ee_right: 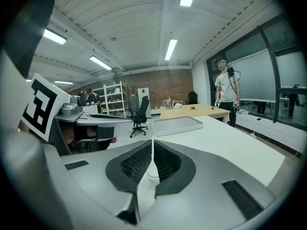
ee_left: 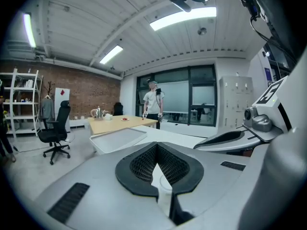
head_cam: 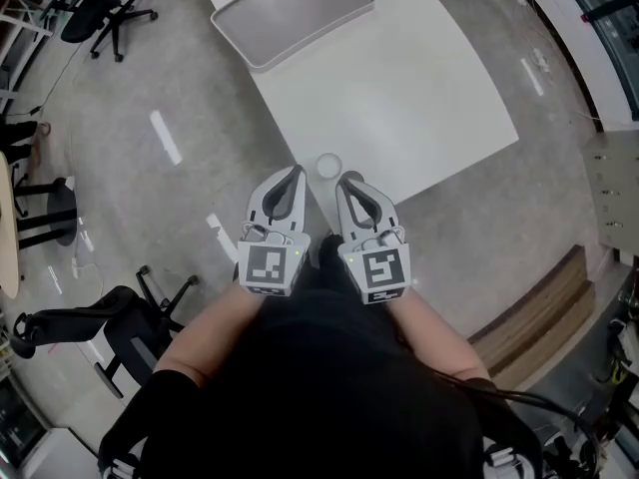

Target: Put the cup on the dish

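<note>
A small pale cup (head_cam: 327, 166) stands at the near corner of the white table (head_cam: 419, 98). The grey dish, a shallow tray (head_cam: 292, 13), lies at the table's far end, well apart from the cup. My left gripper (head_cam: 297, 174) and right gripper (head_cam: 346, 180) hang side by side just short of the cup, one at each side, both shut and empty. In the left gripper view the cup (ee_left: 165, 185) peeks through the slot behind the closed tips (ee_left: 156, 147), with the tray (ee_left: 117, 139) beyond. The right gripper view has the closed tips (ee_right: 152, 143) in front of the cup (ee_right: 152, 172) and the tray (ee_right: 176, 125).
Black office chairs (head_cam: 110, 13) (head_cam: 105, 322) stand on the grey floor left of the table. A wooden table (ee_left: 122, 122) with small items and a standing person (ee_left: 154, 104) are beyond the tray. Shelves (ee_right: 111, 99) line the brick wall.
</note>
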{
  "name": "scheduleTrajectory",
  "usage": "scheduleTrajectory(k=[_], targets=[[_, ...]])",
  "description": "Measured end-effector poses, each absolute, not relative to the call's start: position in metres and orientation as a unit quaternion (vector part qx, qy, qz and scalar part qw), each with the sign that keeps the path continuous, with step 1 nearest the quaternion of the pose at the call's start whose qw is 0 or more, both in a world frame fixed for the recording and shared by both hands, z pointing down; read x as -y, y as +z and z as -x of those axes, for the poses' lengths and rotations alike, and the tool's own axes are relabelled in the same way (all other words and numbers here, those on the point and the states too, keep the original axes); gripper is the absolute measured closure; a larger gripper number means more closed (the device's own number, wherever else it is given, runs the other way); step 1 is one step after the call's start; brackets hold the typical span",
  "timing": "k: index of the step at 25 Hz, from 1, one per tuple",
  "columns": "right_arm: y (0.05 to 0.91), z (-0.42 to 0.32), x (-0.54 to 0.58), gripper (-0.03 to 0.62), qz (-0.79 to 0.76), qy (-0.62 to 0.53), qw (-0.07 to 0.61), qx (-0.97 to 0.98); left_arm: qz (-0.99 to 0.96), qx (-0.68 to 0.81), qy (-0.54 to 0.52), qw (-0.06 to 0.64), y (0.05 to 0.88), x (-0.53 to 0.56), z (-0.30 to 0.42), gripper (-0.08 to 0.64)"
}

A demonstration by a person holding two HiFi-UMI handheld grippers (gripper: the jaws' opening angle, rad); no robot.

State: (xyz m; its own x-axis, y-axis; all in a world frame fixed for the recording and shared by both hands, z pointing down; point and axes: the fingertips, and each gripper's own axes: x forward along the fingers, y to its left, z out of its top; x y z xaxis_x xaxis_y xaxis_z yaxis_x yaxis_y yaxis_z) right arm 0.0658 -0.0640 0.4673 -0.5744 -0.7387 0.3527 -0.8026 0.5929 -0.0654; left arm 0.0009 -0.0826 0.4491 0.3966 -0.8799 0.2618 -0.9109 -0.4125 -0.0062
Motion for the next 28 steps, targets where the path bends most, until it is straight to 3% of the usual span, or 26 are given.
scheduleTrajectory(k=[11,12,14,17,28], targets=[[0.512,-0.057,0.090,0.575,-0.441,0.141,0.199,0.864,-0.842,0.509,0.143,0.105,0.502,0.132,0.019,0.554],[0.518,-0.056,0.091,0.564,-0.436,0.146,0.204,0.864,-0.843,0.506,0.146,0.111,0.508,0.135,0.018,0.554],[0.528,-0.052,0.094,0.451,-0.421,0.155,0.212,0.868,-0.844,0.501,0.151,0.119,0.519,0.139,0.016,0.555],[0.542,-0.047,0.097,0.369,-0.407,0.165,0.219,0.871,-0.845,0.494,0.161,0.129,0.534,0.144,0.014,0.555],[0.611,-0.029,0.107,0.304,-0.378,0.190,0.283,0.861,-0.840,0.492,0.173,0.149,0.569,0.151,0.029,0.554]])
